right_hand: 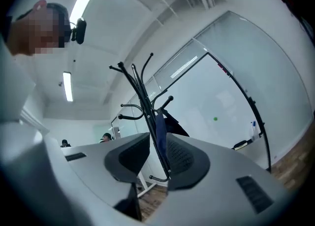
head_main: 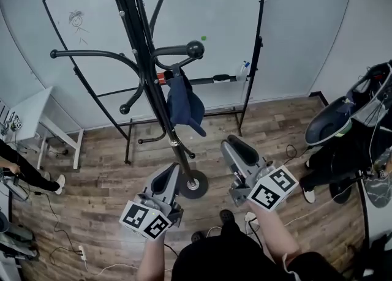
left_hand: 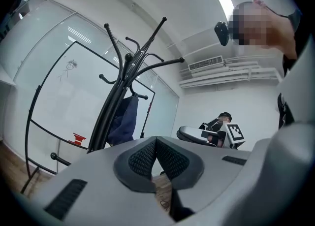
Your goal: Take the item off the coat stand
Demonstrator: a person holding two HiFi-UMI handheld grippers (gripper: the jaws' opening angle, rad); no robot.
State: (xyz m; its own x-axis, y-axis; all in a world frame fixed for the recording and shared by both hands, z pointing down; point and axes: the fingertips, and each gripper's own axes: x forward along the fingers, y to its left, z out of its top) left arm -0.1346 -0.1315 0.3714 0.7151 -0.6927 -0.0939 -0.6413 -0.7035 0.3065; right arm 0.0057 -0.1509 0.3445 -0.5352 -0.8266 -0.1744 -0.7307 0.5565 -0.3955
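Note:
A black coat stand rises in front of me, and a dark blue cap hangs from one of its lower hooks. My left gripper sits low, beside the stand's round base, apart from the cap. In the left gripper view its pads meet at the tip, shut on nothing, with the cap far off to the left. My right gripper is below and right of the cap. Its jaws stand apart with nothing in them; the stand and cap show far beyond the gap.
A whiteboard on a black frame stands behind the stand, with a red eraser and a spray bottle on its tray. A white table is at the left. Dark chairs and gear are at the right. Cables lie on the wood floor.

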